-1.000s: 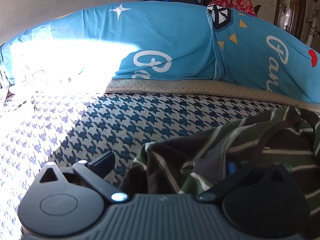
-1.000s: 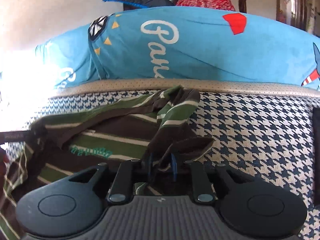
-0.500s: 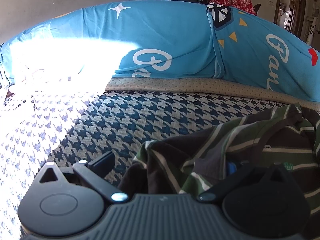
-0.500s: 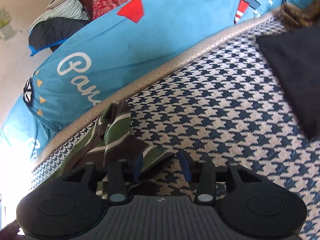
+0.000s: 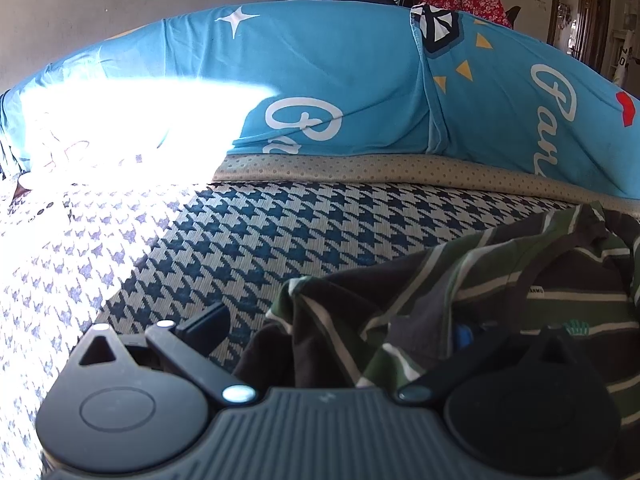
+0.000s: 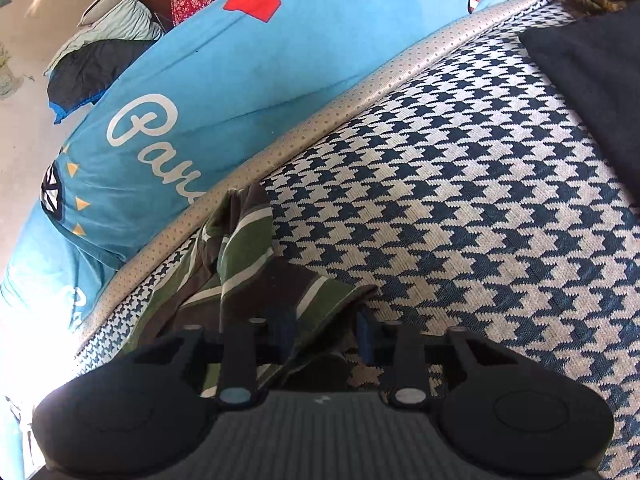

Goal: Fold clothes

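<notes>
Sunlight glare washes out the far left of the left wrist view, over the blue-and-cream houndstooth woven cover point(image 5: 224, 240) of the seat. One crumpled green, brown and white striped shirt point(image 5: 500, 292) lies on that cover, heaped over the right half of the left gripper point(image 5: 340, 332). Left gripper: jaws spread wide; the left black finger point(image 5: 204, 322) rests on bare cover clear of the cloth, and the right finger is mostly buried under the shirt, only a blue pad point(image 5: 464, 336) showing. Whether that pad bears on cloth, I cannot tell. Shirt's long axis in this view runs from bottom centre up toward the right edge, along the seat. Behind: two bright blue cushion covers with white script lettering point(image 5: 340, 88), side by side against the seat back.

Right wrist view, camera rolled. Same striped shirt point(image 6: 256, 264) lies at left and centre, its bunched end pointing up-left to the beige dotted piping point(image 6: 320, 128) of the seat edge. Right gripper point(image 6: 324, 332): jaws parted, a corner of the shirt hanging between the two blue pads, not pinched; the right pad point(image 6: 364, 334) stands clear of the cloth over bare cover. One dark flat cloth point(image 6: 592, 80) lies at the far right, well apart from the shirt.
</notes>
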